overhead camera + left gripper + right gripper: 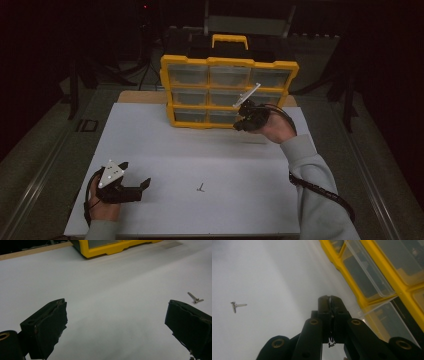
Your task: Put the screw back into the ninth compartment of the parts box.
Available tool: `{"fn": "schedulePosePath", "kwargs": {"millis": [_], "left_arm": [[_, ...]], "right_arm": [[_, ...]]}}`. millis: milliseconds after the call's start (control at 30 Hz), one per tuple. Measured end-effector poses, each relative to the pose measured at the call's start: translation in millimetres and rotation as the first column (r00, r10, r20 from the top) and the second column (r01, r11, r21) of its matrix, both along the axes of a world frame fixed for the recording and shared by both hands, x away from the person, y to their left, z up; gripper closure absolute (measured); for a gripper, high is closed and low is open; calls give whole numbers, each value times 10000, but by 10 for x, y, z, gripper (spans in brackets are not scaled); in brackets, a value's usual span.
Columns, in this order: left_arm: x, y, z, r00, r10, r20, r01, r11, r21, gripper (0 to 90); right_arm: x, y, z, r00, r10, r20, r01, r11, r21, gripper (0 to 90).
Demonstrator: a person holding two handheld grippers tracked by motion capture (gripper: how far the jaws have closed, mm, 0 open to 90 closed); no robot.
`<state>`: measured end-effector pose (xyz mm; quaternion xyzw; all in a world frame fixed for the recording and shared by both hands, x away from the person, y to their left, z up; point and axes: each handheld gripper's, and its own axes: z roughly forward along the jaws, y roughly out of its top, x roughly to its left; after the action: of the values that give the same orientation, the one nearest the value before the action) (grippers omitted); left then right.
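A yellow organiser with clear drawers stands upright at the back of the white sheet. My right gripper hovers in front of its lower right drawers, raised off the sheet. In the right gripper view its jaws are pressed together, and a tiny metal piece, apparently a small screw, is pinched low between the pads. A clear drawer juts out just beside the jaws. Two small screws lie crossed on the sheet near the front. My left gripper rests at the front left, open and empty.
The organiser's black and yellow handle rises behind it. A strip of wooden table edge shows left of the organiser. The loose screws lie just beyond the left gripper's right fingertip. Dark floor surrounds the table.
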<state>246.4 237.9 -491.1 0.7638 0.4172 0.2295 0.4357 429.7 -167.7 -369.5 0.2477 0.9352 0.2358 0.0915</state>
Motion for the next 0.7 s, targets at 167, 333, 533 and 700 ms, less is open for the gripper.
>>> {"fn": "schedulePosePath", "kwargs": {"millis": [167, 333, 533, 700], "left_arm": [[1, -1, -1, 10000, -9, -9, 9, 10000, 9, 45], [0, -1, -1, 10000, -1, -1, 1, 10000, 4, 45], [1, -1, -1, 10000, -1, -7, 1, 10000, 6, 46], [0, 0, -1, 10000, 4, -5, -4, 10000, 3, 46]], "right_arm": [[33, -33, 38, 9999, -108, 73, 108, 9999, 2, 872], [65, -80, 52, 9995, -311, 82, 312, 9994, -151, 872], [116, -173, 39, 9981, -616, 91, 619, 9976, -320, 872], [163, -244, 1, 9959, -900, 70, 902, 9952, -391, 872]]}}
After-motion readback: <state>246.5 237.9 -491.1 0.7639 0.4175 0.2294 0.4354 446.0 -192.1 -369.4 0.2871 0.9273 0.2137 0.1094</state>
